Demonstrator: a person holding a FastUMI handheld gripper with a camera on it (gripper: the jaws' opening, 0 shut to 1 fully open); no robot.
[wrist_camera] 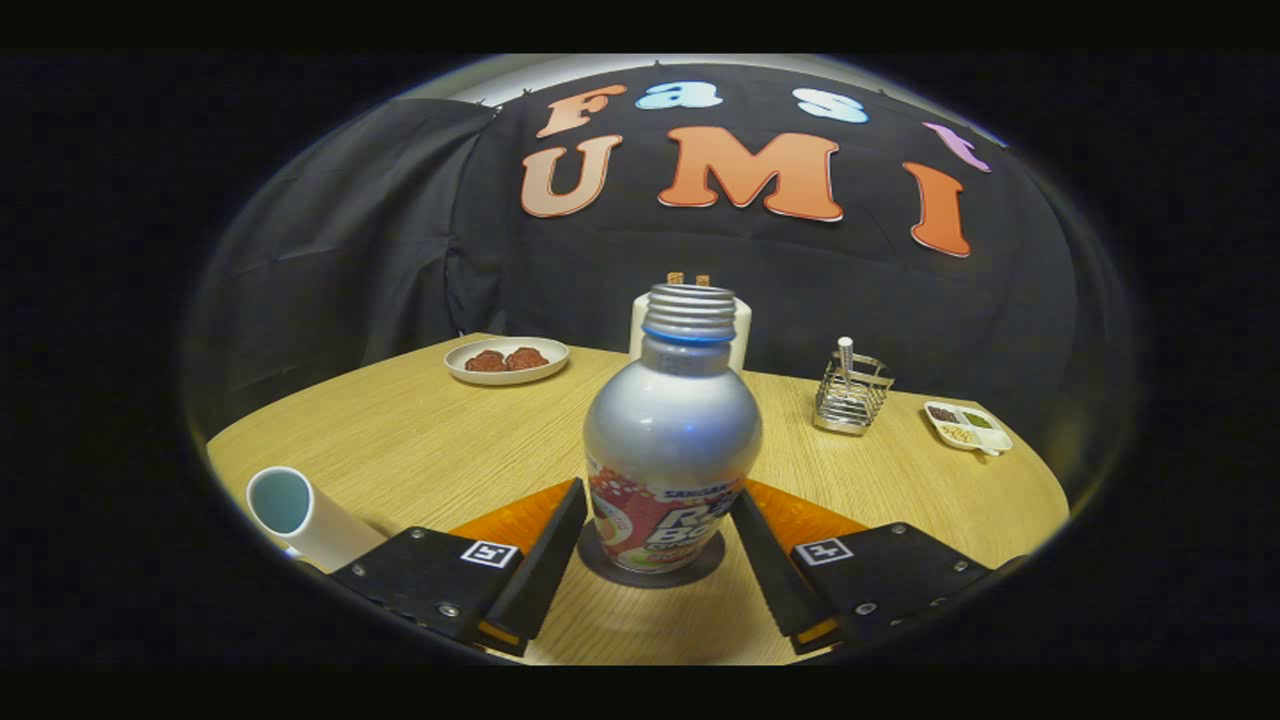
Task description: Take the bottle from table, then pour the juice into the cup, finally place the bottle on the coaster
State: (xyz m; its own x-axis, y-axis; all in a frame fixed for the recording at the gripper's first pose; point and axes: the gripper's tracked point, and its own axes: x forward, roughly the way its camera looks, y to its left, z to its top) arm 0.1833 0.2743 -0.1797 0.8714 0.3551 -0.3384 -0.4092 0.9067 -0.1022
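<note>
The silver bottle [671,440] stands upright in the middle of the frame on a dark round coaster [650,572], its cap off and its threaded neck bare. The gripper [653,525] sits low in the frame with its 2 fingers [545,560] spread either side of the bottle's lower body; the jaws look released, with a thin gap on each side, though the fisheye bend makes it hard to say whether the right finger brushes the label. To the lower left, a white cup [300,515] shows its pale blue inside, apart from the bottle and just beside the left finger's mount. The wooden table [420,440] spreads beneath all of it. In the upper left of the table rests a white plate [507,360] holding 2 reddish-brown pieces. Directly behind the bottle's neck stands a white container [738,330], mostly hidden. To the right of the bottle is a metal wire rack [851,395], and farther right a small white divided dish [967,427] holds bits of food.
</note>
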